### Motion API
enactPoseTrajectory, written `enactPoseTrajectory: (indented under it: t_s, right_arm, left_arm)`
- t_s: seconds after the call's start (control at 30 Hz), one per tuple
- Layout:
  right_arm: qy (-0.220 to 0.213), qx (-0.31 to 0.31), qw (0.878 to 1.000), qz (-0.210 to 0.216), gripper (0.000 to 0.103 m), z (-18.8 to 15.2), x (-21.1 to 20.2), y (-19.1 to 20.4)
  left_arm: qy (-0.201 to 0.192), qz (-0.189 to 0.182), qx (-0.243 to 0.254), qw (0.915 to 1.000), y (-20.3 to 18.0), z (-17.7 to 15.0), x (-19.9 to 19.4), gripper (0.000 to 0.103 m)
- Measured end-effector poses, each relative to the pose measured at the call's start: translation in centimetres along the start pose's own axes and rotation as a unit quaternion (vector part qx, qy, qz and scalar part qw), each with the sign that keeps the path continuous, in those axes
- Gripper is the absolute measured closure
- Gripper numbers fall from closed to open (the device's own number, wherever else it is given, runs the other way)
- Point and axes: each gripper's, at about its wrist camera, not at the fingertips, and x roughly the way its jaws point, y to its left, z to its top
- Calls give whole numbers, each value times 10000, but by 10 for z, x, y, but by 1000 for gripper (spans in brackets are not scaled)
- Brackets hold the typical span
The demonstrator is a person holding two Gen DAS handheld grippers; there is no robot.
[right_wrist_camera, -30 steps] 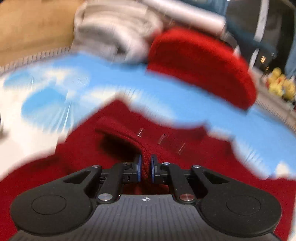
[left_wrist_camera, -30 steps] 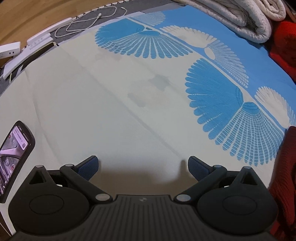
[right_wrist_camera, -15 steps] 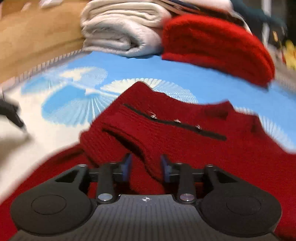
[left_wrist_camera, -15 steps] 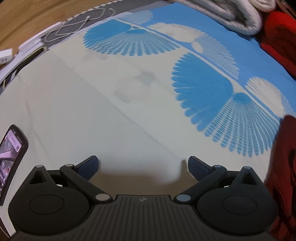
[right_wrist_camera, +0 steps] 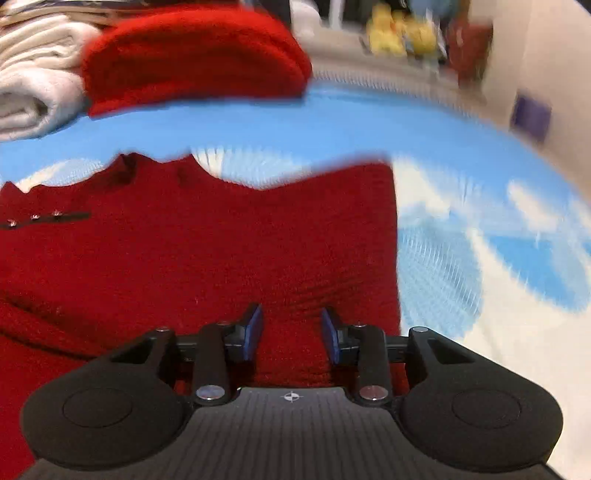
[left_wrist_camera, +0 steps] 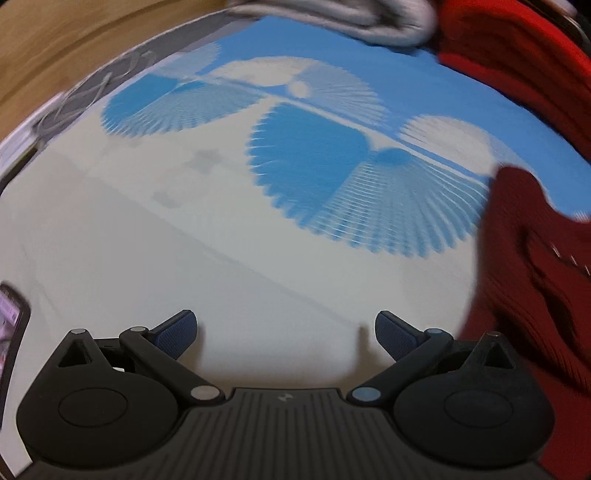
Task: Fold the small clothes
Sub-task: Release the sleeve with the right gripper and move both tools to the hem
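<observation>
A dark red knitted garment [right_wrist_camera: 207, 254] with small snap buttons lies spread on a blue and white fan-patterned sheet [right_wrist_camera: 461, 266]. My right gripper [right_wrist_camera: 291, 332] is open and empty, its jaws apart just above the garment's near right part. The garment's left edge shows in the left wrist view [left_wrist_camera: 532, 280] at the right. My left gripper [left_wrist_camera: 284, 328] is wide open and empty over bare white sheet [left_wrist_camera: 184, 240], to the left of the garment.
A folded red knit [right_wrist_camera: 192, 55] and folded white cloth [right_wrist_camera: 29, 85] sit at the far side of the sheet. A phone [left_wrist_camera: 11, 325] lies at the left edge. Cables [left_wrist_camera: 85, 99] lie at the far left. Yellow toys [right_wrist_camera: 402, 33] stand beyond the sheet.
My right gripper let go of the red garment, opened, and swung right over it. My left gripper shifted right, so more of the garment shows at its right edge.
</observation>
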Motion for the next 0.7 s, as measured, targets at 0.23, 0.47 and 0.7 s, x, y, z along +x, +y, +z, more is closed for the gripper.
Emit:
enactPoseTrajectory:
  t_s: [0.23, 0.47, 0.7]
  right_arm:
    - [73, 1063, 9894, 983, 22, -18, -91, -45]
    - [250, 843, 9947, 537, 16, -113, -164, -92]
    - [412, 578, 9967, 392, 15, -157, -190, -112]
  left_arm:
    - [-591, -737, 1522, 9838, -48, -48, -48, 0]
    - [-904, -1034, 2192, 9660, -51, -113, -79, 0]
    - [-869, -711, 2188, 9693, -23, -164, -73, 0]
